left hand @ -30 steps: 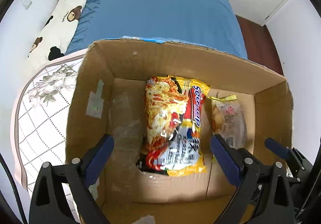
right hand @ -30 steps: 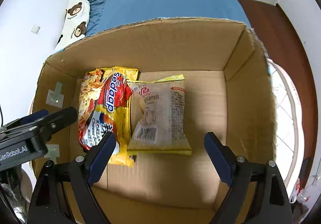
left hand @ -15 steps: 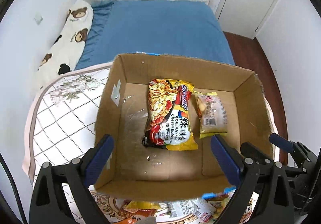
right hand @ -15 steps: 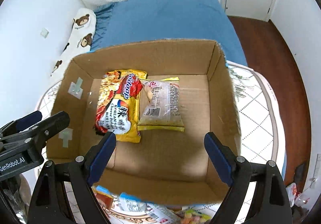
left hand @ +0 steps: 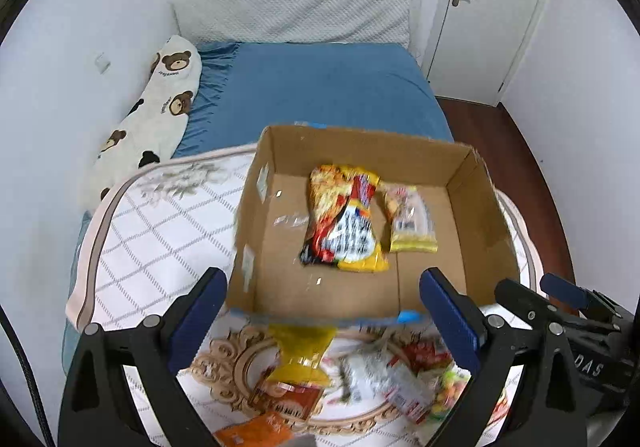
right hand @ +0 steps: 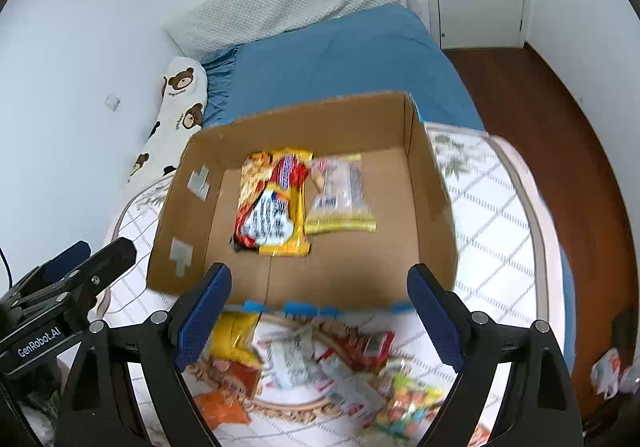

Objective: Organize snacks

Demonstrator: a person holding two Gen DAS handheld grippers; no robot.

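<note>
An open cardboard box [left hand: 472,203] [right hand: 424,183] stands on the patterned table cover. Inside lie a yellow-red noodle packet [left hand: 344,223] [right hand: 274,203] and a clear bread packet [left hand: 408,219] [right hand: 340,195] side by side. Several loose snack packets [left hand: 360,375] [right hand: 320,363] lie in a pile in front of the box. My left gripper [left hand: 324,315] is open and empty, above the box's near edge. My right gripper [right hand: 320,315] is open and empty, above the near edge too.
The white checked table cover [left hand: 160,231] [right hand: 492,231] extends left and right of the box. A blue bed [left hand: 320,95] with a bear-print pillow [left hand: 160,107] lies behind. A white door [left hand: 492,7] and wooden floor [right hand: 540,107] are at the right.
Both grippers have pulled back and up out of the box, empty. The box now looks smaller and the snack pile in front of it has come into view.
</note>
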